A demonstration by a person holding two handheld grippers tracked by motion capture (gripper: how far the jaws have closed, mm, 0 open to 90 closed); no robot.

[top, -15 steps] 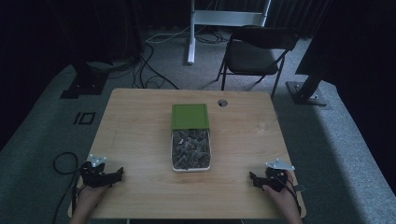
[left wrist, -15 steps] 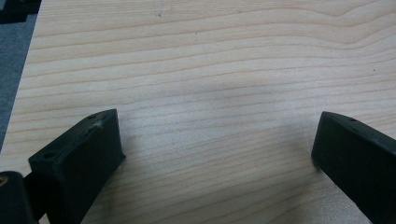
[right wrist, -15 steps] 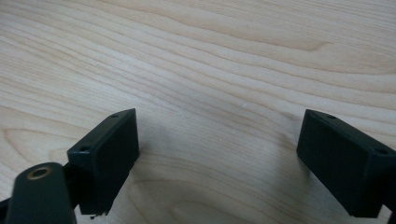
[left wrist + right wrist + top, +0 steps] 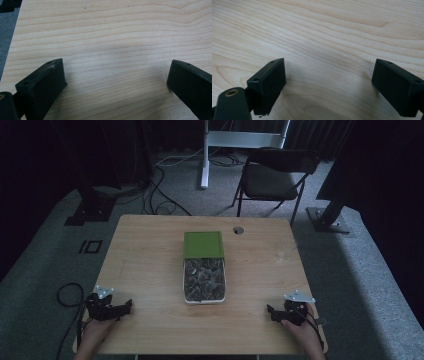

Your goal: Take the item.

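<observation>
The left gripper point(image 4: 120, 309) and right gripper point(image 4: 274, 314) rest at the lower corners of the table point(image 4: 145, 270), both with jaws spread wide and holding nothing. The box point(image 4: 204, 279) of small dark pieces sits mid-frame, well apart from both. Its green lid point(image 4: 203, 244), slid toward the top, covers the far part. A careless reach could likely tip the box and spill pieces. Nothing blocks the way; a chair point(image 4: 272, 175) stands beyond the table.

Each hand-held gripper is black: the left gripper point(image 4: 125, 306) and right gripper point(image 4: 270, 310) both carry a grey three-cornered plate on top with small screws. Blocky matte jaws show screw holes on their upper faces. A black cable point(image 4: 65, 295) loops away at nine o'clock from the left one.
</observation>
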